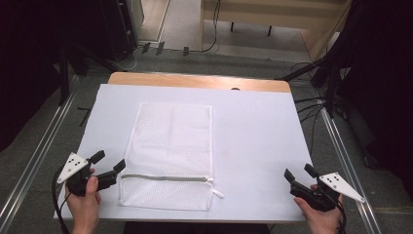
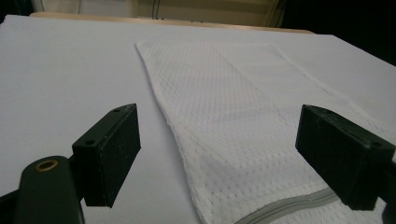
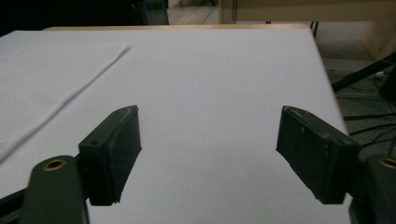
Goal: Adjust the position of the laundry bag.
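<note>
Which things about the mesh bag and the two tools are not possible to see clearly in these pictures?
- Mesh bag contents: high view, the white mesh is too fine to see through.
- Zipper: left gripper view, cut off by the bottom edge and the jaw.
- Bag in the right gripper view: cut off by the left edge.
- Right tool pads: high view, too small and dark.

a wooden table (image 1: 199, 80) carries a white sheet (image 1: 263, 136) that covers nearly all of its top; only a strip of bare wood shows along the far edge. 1 thing lies directly on the sheet: a white mesh laundry bag (image 1: 170, 146), flat, left of the middle, its long side running from near edge to far. a grey zipper (image 1: 165, 178) crosses the bag near its near end, with the white pull tab (image 1: 217, 193) resting on the sheet at the bag's right edge.
</note>
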A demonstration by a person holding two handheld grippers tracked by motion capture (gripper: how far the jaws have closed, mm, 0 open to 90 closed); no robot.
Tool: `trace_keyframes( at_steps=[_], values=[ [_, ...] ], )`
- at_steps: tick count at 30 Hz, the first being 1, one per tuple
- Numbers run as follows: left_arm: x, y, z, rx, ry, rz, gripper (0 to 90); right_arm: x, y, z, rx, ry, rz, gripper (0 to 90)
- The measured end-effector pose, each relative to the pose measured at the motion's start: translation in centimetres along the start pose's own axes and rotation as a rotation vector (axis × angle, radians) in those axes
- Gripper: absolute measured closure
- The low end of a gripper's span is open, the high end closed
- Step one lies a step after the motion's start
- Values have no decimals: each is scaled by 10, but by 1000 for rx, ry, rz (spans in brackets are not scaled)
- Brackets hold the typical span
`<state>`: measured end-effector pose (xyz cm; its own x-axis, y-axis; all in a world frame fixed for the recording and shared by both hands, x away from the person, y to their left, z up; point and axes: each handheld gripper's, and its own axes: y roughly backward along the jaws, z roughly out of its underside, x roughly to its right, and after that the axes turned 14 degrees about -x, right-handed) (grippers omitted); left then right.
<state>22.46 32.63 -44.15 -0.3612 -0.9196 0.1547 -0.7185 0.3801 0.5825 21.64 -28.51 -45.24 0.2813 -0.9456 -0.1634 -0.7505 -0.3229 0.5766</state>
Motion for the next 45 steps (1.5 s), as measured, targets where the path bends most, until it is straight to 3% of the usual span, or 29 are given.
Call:
trace_keyframes(
  at_steps=[1,2,5,6,7,8,9,11,12,13,14,15,17,18,19,20,24,26,27,30,33,35,38,39,40,45],
  values=[
    [0,0,0,0,0,0,141,0,0,0,0,0,0,248],
    [3,-1,0,-6,-11,-14,142,-9,-7,-3,-14,-6,-15,332],
    [4,-2,0,-15,-19,-16,142,-20,-17,-8,-37,11,-43,408],
    [4,-2,0,-20,-20,-19,142,-35,-29,-15,-59,39,-69,467],
    [4,-2,0,-20,-20,-19,143,-35,-29,-15,-59,39,-69,467],
    [3,-1,0,-23,-19,-24,143,-53,-42,-23,-77,81,-70,512],
    [2,-1,1,-24,-18,-22,143,-53,-42,-23,-77,81,-70,512],
    [1,0,1,-23,-14,-29,145,-69,-54,-32,-85,97,-92,543],
    [-1,1,1,-24,-10,-31,146,-86,-71,-43,-116,102,-121,547],
    [-2,1,1,-25,-4,-32,146,-86,-71,-43,-116,102,-121,547],
    [-3,1,2,-25,3,-28,147,-92,-77,-46,-132,111,-124,551],
    [-5,1,2,-25,11,-24,148,-108,-93,-52,-173,142,-131,552],
    [-6,0,2,-26,12,-25,151,-116,-101,-54,-196,158,-135,551],
    [-7,0,2,-26,12,-20,151,-131,-115,-57,-242,188,-137,540],
    [-7,0,2,-26,12,-20,152,-131,-115,-57,-242,188,-137,540],
    [-7,0,2,-26,18,-18,152,-144,-128,-59,-264,202,-140,548],
    [-6,-1,1,-29,22,-7,152,-156,-145,-62,-320,178,-180,620],
    [-5,-1,1,-31,17,-7,152,-162,-153,-64,-336,160,-170,625],
    [-3,-1,1,-32,14,-1,152,-166,-160,-66,-346,139,-141,630],
    [-3,-2,0,-36,10,3,153,-167,-166,-66,-357,114,-139,632],
    [-3,-3,0,-44,14,2,154,-168,-173,-65,-384,43,-174,643],
    [-4,-3,0,-43,19,2,154,-171,-176,-63,-408,24,-177,656],
    [-4,-4,0,-48,19,4,156,-176,-177,-60,-396,56,-122,844],
    [-4,-5,0,-51,18,5,156,-176,-177,-60,-396,56,-122,844],
    [-3,-5,0,-53,17,9,156,-174,-177,-60,-396,61,-135,900],
    [-2,-5,1,-59,13,19,158,-172,-171,-60,-381,75,-128,900]
  ],
)
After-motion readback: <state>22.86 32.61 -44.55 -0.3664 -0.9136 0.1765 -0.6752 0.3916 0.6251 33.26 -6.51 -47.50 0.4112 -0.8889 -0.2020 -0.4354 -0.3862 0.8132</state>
